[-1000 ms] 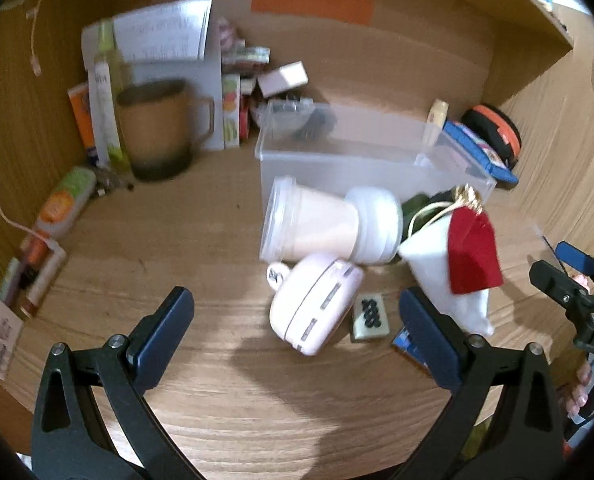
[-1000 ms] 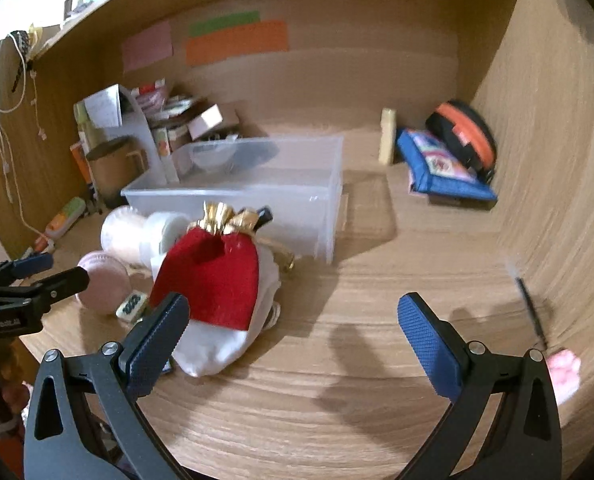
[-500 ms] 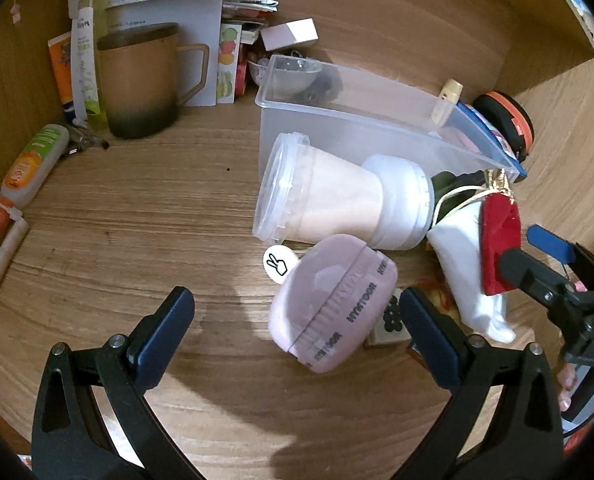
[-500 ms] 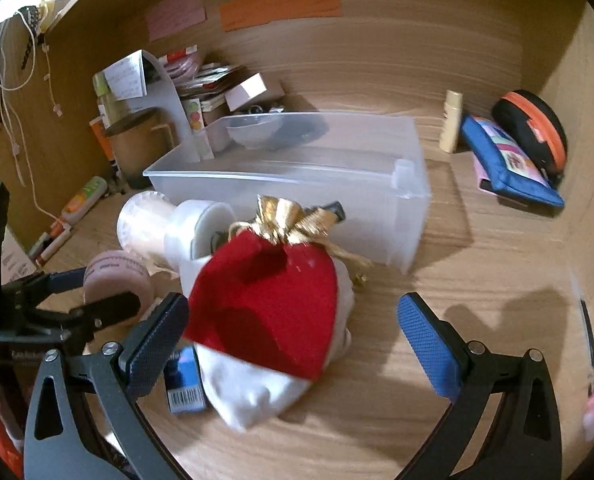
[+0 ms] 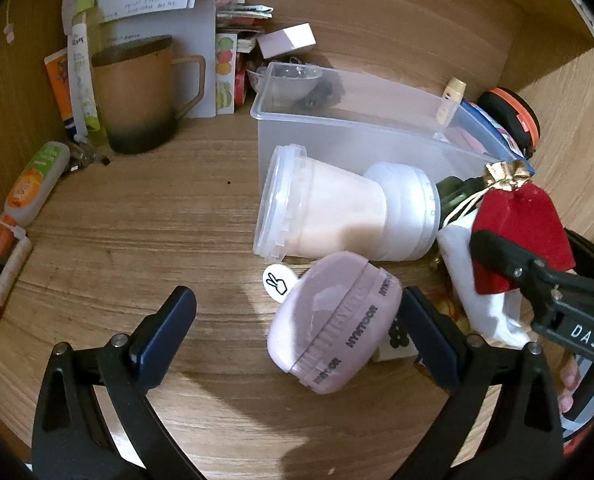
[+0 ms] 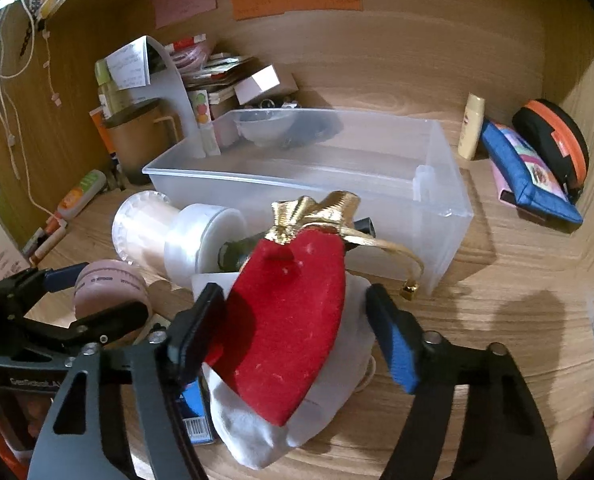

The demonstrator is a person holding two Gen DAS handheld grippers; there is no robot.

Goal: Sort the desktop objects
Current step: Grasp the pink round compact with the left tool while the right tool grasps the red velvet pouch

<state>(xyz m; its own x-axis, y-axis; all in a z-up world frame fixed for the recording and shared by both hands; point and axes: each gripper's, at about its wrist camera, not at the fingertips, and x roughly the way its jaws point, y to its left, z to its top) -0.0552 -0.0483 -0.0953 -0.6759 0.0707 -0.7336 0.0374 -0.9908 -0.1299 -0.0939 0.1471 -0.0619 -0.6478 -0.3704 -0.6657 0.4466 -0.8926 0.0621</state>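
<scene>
A pink round case (image 5: 333, 322) lies on the wooden desk, its right edge beside my left gripper's right finger. My left gripper (image 5: 297, 320) is open; the case lies between its fingers. A red velvet pouch (image 6: 293, 320) with a gold top rests on a white cloth bag (image 6: 265, 428). My right gripper (image 6: 293, 332) straddles the red pouch, its jaws partly closed beside it; the left pad (image 6: 195, 332) touches the pouch. A clear plastic bin (image 6: 437, 216) stands behind. A lying clear tub (image 5: 317, 208) and white jar (image 5: 409, 216) sit in front of the bin.
A brown mug (image 5: 137, 92), tubes and papers crowd the back left corner. A blue pouch (image 6: 529, 176), a black-orange case (image 6: 553, 140) and a small cream bottle (image 6: 471, 126) sit back right. A small card (image 5: 397, 340) lies under the pink case's right side.
Both grippers moved forward and down toward the objects. The right gripper's fingers narrowed around the red pouch. The left gripper came closer over the pink case.
</scene>
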